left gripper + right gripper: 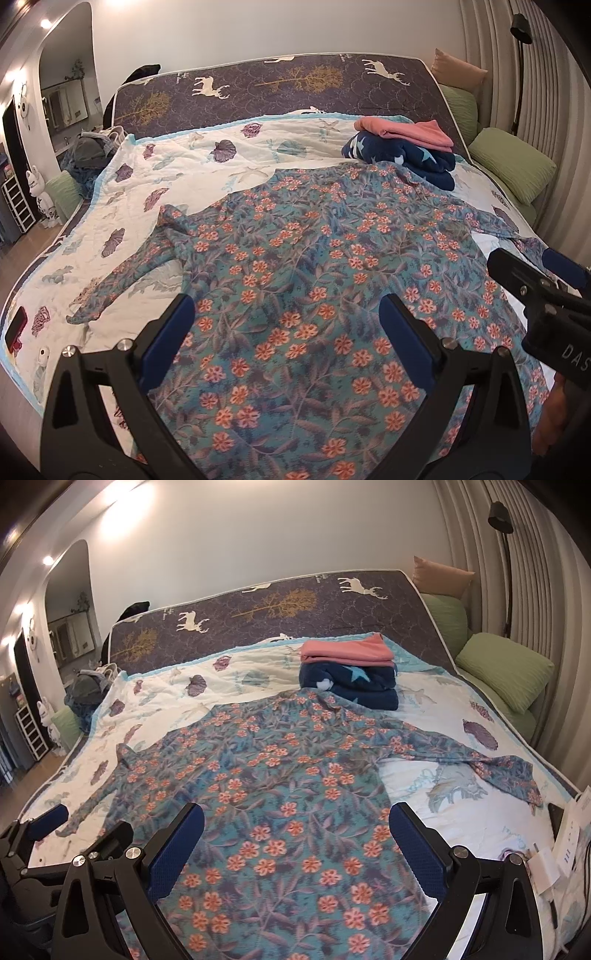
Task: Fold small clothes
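Note:
A teal long-sleeved garment with orange flowers (295, 258) (266, 760) lies spread flat on the bed, both sleeves out to the sides. My left gripper (288, 314) hovers open over its near part, nothing between the blue pads. My right gripper (295, 830) is likewise open above the same cloth, a little to the right. Each shows in the other's view: the right gripper (524, 258) at the right edge, the left gripper (86, 821) at the lower left. Behind the garment sits a folded pile, a pink piece (402, 131) (347, 650) on a navy star-print one (410, 162) (351, 686).
The bed carries a white shell-print quilt (177, 162) (443, 812). A deer-print mattress (277, 85) leans on the wall behind. Green pillows (513, 162) (506, 664) line the right side. Unfolded clothes (92, 147) heap at far left. A red phone (16, 326) and papers (569, 842) lie at the bed's near edges.

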Demonstrator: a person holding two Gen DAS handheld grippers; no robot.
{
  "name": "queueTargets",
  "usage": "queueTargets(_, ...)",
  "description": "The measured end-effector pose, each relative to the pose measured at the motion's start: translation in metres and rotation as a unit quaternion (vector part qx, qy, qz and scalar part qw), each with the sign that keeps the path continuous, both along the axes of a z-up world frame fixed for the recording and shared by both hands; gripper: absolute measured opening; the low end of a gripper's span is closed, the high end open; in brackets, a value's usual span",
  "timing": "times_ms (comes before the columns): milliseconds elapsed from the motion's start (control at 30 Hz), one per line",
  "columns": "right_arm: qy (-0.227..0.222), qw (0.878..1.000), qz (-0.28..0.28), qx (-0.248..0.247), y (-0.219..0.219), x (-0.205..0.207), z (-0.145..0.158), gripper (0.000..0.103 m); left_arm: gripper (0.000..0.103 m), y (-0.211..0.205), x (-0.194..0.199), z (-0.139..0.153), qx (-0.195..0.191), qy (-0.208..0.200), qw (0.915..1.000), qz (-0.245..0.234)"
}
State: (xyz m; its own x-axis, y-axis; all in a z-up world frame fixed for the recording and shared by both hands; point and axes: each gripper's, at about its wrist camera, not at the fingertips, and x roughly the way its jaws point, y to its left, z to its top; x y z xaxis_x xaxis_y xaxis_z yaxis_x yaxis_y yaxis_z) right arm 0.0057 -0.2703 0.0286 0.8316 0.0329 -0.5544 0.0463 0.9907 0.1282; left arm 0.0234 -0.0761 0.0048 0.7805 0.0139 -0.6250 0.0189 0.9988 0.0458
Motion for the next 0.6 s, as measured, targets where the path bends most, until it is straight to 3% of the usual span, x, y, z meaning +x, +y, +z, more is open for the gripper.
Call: queueTargets(600, 0.024, 1.0, -0.012, -0.012, 0.073, 0.012, -0.005, 0.102, 0.1, 0.086, 0.009, -0.012, -0.036, 0.012, 0.9993, -0.003)
